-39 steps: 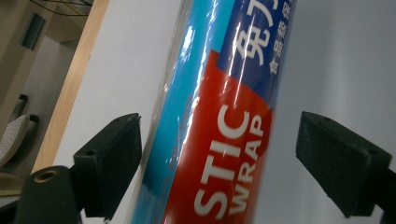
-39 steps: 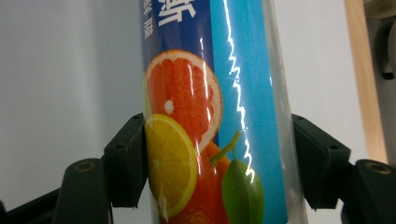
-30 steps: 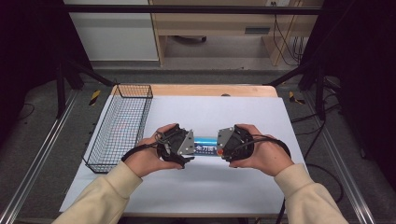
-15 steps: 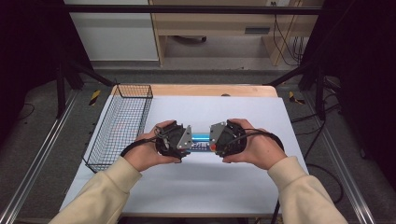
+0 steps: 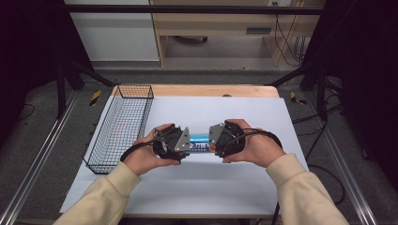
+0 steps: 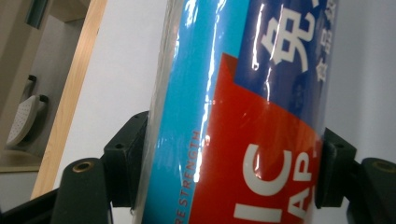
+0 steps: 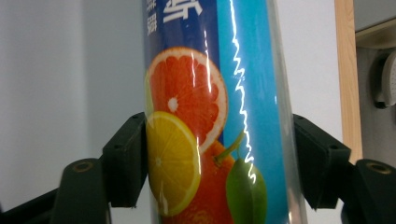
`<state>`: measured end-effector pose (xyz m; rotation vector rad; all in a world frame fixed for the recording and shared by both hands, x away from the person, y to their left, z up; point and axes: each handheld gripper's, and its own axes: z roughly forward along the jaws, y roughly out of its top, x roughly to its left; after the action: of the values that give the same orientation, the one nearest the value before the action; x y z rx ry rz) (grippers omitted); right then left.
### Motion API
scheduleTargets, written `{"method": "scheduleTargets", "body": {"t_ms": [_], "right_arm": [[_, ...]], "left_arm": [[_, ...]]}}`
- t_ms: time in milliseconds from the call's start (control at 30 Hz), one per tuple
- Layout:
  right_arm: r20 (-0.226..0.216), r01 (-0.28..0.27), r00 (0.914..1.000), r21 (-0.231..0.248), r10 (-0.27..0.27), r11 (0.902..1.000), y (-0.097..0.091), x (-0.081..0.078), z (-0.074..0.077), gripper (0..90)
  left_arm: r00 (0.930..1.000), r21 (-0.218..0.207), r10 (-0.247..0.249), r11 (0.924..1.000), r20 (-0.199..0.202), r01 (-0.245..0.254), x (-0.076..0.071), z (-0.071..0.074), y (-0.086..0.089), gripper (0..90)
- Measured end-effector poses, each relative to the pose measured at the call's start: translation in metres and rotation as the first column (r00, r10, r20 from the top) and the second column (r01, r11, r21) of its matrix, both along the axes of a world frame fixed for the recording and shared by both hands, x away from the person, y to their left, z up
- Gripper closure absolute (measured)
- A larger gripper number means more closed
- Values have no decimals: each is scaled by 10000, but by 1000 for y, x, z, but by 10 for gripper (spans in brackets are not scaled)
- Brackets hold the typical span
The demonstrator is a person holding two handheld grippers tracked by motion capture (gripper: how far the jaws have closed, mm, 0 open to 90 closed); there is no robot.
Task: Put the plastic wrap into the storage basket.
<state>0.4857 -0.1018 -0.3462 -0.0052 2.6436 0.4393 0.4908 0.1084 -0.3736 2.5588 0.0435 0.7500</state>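
White table (image 5: 234,187), wire basket (image 5: 122,126) at left, both grippers' jaws clamp blue box (image 5: 199,139) — opposite ends

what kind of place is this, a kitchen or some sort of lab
Most likely a lab or data-recording workspace, not a kitchen: a white-topped wooden table fenced by black metal frame rails, loose black cables along the back wall, and a hand-held left gripper and right gripper.

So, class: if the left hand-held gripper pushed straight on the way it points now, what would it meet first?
The left hand-held gripper points along the blue roll it clamps, toward the right hand-held gripper on the other end. It would probably meet that gripper first, though depth is unclear.
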Motion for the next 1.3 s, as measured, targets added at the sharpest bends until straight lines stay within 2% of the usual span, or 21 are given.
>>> {"method": "scheduleTargets", "body": {"t_ms": [67,133,300,367,400,433,500,567,600,633,733,767,900,933,967,1000,1067,1167,1233,1267,1300], "right_arm": [[135,187,9997,-220,-184,9996,-3,2,-2,150],[507,708,9962,42,-709,9975,-18,6,-2,65],[641,1580,9847,661,-1622,9852,-41,6,-3,72],[598,1974,9771,1040,-2042,9748,-54,8,-4,73],[627,2409,9658,1434,-2517,9599,-65,10,-6,75],[627,2409,9658,1434,-2517,9599,-65,10,-6,75],[568,2904,9507,1817,-3049,9395,-76,11,-11,92],[410,3642,9220,2461,-3851,8982,-84,11,-18,76],[222,4219,8919,3185,-4516,8489,-91,9,-28,87],[222,4219,8919,3185,-4516,8489,-91,9,-28,87],[191,5031,8334,3873,-5523,7726,-94,7,-43,117],[81,5185,8198,4135,-5725,7484,-95,7,-48,114],[-423,5722,7501,5419,-6600,6155,-101,1,-65,97],[-397,5940,7061,5767,-7070,5608,-104,-1,-74,83],[-389,6117,6789,5822,-7332,5356,-105,-2,-78,77],[-389,6117,6789,5822,-7332,5356,-105,-2,-78,77],[-834,6527,6455,5764,-7592,4917,-111,-4,-84,77],[-810,6799,6018,5740,-7946,4564,-112,-10,-91,79],[-1009,6902,5892,5787,-8017,4344,-112,-12,-94,79],[-1009,6902,5892,5787,-8017,4344,-112,-12,-94,79],[-1028,6945,5809,5799,-8074,4258,-112,-13,-95,77]], "left_arm": [[9999,45,118,9999,-81,-117,2,-2,3,284],[9992,37,315,9995,-231,-314,5,-5,10,286],[9975,-61,593,9982,-380,-596,10,-6,23,287],[9966,-205,689,9973,-461,-699,13,-6,29,289],[9961,-247,761,9967,-452,-773,14,-5,31,290],[9953,-270,848,9959,-471,-861,14,-3,34,290],[9933,-447,1077,9930,-423,-1095,14,2,39,291],[9922,-626,1203,9905,-329,-1222,13,7,44,293],[9903,-827,1354,9870,-305,-1375,12,10,47,293],[9895,-887,1408,9857,-334,-1433,12,13,49,293],[9864,-1113,1617,9801,-297,-1640,9,21,54,294],[9855,-1189,1668,9783,-327,-1695,8,23,56,295],[9817,-1278,1891,9734,-212,-1903,4,33,61,295],[9792,-1248,2026,9713,-117,-2025,2,38,63,296],[9792,-1248,2026,9713,-117,-2025,2,38,63,296],[9777,-1257,2099,9697,-106,-2095,0,40,64,296],[9731,-1367,2305,9637,-70,-2292,-6,46,66,297],[9691,-1362,2466,9600,-22,-2446,-10,49,68,297],[9609,-1259,2768,9533,11,-2745,-14,54,74,297],[9609,-1259,2768,9533,11,-2745,-14,54,74,297],[9574,-1251,2888,9500,24,-2862,-15,55,76,297]]}}
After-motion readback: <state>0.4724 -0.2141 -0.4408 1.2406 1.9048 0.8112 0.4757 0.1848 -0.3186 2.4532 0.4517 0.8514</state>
